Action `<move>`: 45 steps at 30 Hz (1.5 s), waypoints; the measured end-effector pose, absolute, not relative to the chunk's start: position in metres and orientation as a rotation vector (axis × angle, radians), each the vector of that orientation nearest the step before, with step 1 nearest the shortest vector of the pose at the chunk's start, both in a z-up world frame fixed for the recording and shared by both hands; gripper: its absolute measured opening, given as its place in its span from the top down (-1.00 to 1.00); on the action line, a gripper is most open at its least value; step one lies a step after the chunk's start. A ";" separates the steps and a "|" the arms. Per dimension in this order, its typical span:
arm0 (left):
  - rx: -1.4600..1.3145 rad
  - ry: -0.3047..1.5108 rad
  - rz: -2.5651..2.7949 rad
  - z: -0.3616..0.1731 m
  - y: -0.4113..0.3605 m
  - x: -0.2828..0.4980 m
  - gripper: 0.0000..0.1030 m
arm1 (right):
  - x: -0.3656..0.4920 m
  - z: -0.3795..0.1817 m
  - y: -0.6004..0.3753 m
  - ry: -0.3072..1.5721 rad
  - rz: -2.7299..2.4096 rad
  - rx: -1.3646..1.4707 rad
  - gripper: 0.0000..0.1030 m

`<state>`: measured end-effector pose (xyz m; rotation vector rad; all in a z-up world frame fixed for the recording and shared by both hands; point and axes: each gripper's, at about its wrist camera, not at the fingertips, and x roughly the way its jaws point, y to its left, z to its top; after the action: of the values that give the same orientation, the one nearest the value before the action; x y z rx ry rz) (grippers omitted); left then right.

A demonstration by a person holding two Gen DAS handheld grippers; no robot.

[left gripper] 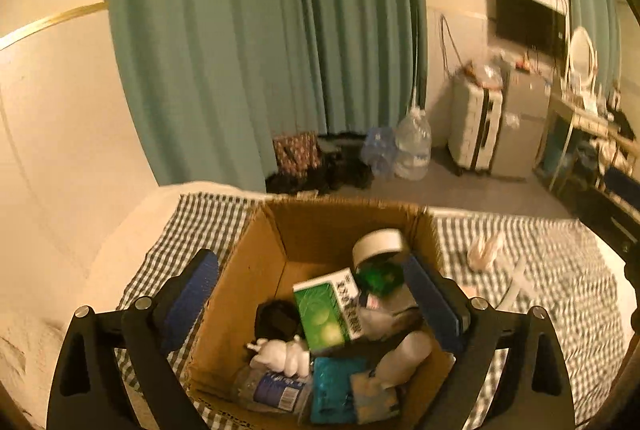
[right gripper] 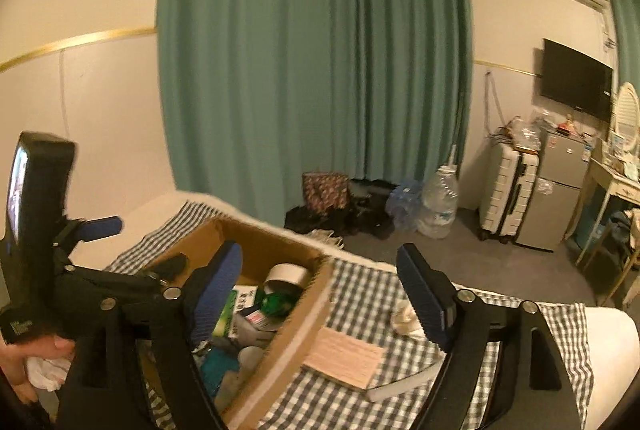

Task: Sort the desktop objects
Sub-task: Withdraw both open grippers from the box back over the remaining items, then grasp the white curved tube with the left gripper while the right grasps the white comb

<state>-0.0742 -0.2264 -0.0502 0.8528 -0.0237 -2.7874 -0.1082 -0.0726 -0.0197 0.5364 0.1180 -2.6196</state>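
I see my left tongs (left gripper: 312, 294) spread wide above the cardboard box (left gripper: 256, 262), with nothing between the blue pads. My right tongs (right gripper: 320, 294) are also wide open and empty, over the right wall of the box. The box stands on a checkered cloth (right gripper: 360, 294) on the bed and is already crowded: a green carton (left gripper: 320, 314), a green jar with white lid (left gripper: 380, 254), a teal packet (left gripper: 334, 386), a white figurine (left gripper: 280, 354). To the right of the box, on the cloth, lie a pink notepad (right gripper: 344, 356) and a crumpled tissue (right gripper: 404, 316); this side has open room. The lower contents of the box are blurred and partly covered by the tongs
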 end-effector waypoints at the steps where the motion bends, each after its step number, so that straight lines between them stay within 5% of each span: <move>1: 0.834 -0.021 -2.789 -0.047 -0.224 -0.073 -0.96 | -0.107 -0.017 -0.068 0.107 -2.631 0.531 -0.67; 9: 0.764 0.015 -2.894 -0.027 -0.192 -0.064 -1.00 | -0.097 0.000 -0.029 0.113 -2.725 0.490 -0.99; 29: 0.774 -0.162 -3.081 -0.045 -0.089 -0.088 -1.00 | -0.107 -0.004 0.060 0.082 -2.876 0.566 -0.99; 45: 0.903 -0.185 -3.129 -0.088 -0.056 -0.123 -1.00 | -0.162 -0.069 0.094 0.185 -2.842 0.777 -0.99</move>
<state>-0.1226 -0.0558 -0.0882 0.9028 -0.1848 -3.1291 -0.1616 0.0945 -0.0688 0.7770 0.1851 -2.8421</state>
